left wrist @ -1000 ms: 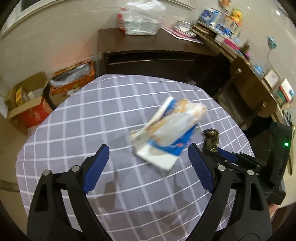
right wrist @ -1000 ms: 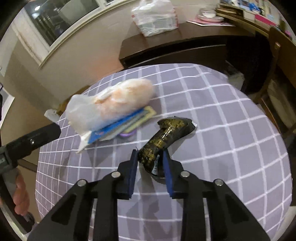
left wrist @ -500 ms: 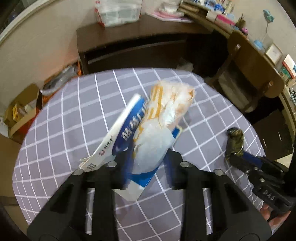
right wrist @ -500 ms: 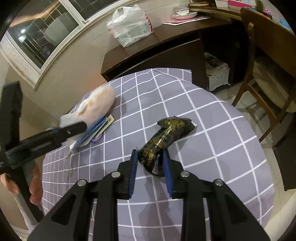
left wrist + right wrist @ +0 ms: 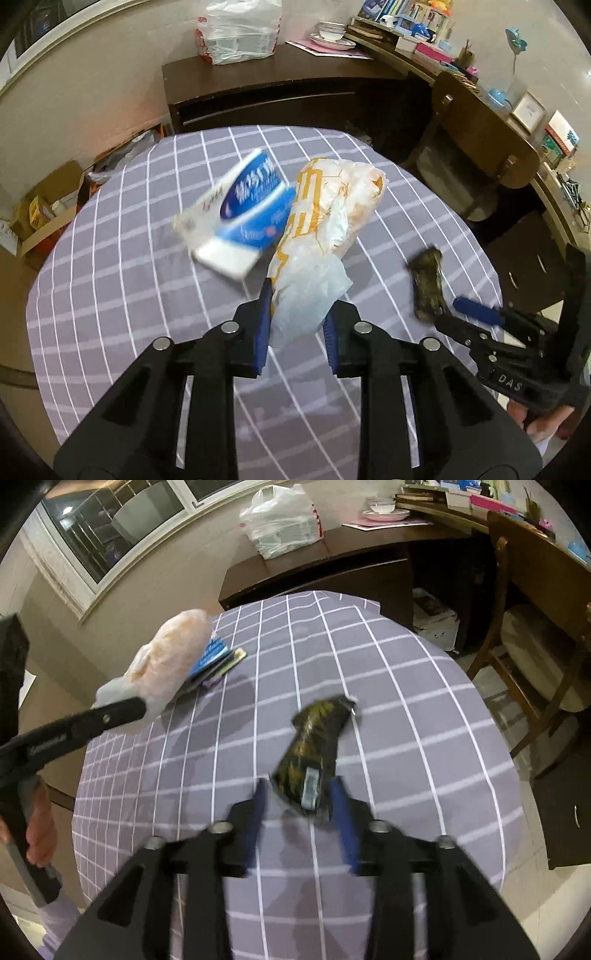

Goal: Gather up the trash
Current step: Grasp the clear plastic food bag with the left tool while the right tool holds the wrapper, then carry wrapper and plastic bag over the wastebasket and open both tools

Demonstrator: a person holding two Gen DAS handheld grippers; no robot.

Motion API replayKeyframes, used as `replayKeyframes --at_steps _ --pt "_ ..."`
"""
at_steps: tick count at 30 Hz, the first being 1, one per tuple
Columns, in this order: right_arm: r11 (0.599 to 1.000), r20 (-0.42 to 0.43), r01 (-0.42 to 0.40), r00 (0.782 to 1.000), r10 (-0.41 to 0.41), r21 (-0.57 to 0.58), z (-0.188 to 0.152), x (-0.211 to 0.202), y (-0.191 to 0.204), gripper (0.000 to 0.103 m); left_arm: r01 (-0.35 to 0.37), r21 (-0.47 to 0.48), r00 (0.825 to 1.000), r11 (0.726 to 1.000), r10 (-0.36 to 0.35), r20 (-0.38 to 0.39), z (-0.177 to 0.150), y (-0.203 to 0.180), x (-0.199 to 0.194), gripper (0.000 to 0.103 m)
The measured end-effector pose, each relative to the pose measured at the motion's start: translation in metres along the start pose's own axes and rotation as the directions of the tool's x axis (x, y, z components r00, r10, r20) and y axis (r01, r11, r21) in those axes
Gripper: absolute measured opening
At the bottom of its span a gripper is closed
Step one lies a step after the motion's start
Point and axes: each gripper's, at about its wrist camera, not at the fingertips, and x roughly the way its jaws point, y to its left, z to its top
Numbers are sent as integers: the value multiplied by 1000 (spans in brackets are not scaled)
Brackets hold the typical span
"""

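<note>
Left tongs: closing, clenched on translucent plastic bag. Right tongs: opening, released; dark foil wrapper between jaws, over checked counter.

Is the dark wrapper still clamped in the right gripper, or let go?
Let go. The right gripper jaws are opening, with a gap on each side of the dark wrapper, which is blurred between them.
</note>
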Motion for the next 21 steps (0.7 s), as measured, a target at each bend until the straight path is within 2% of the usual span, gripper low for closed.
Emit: replayKeyframes --at_steps 2,4,6,8,9,10,12,14,17,21 --pt "1000 19 26 999 -26 -7 -3 -1 1 63 13 -20 1000 1000 -13 -3 -13 0 -4 24" --pt "998 15 63 998 -63 -11 -1 5 2 63 8 -33 1000 999 -9 -8 -26 -1 -7 24" --pt "998 6 60 998 -60 -21 6 15 3 63 -7 -53 1000 999 7 -10 -36 -1 -7 24" --pt "994 26 100 995 -99 -38 14 22 8 63 -12 -66 1000 998 11 -12 -42 0 -6 24" --pt "992 31 107 994 -105 -61 16 26 11 41 -16 -74 1000 997 14 -18 -45 1 -5 24" --pt "991 31 101 995 -99 -84 17 28 14 27 -24 -83 999 996 22 -26 -47 2 -3 24" --pt "996 -3 33 999 -33 -85 15 28 17 18 -35 -84 999 996 32 -30 -52 2 -3 24" --pt "995 -8 -14 1000 13 -96 6 18 22 17 -36 -80 999 996 33 -32 -55 1 -3 24" --pt "993 19 -9 1000 11 -114 -11 2 27 17 -32 -67 999 997 30 -25 -60 -8 -5 24" --pt "994 0 -47 999 48 -101 -32 -11 24 17 -20 -34 999 999 19 -28 -67 -29 -6 24"
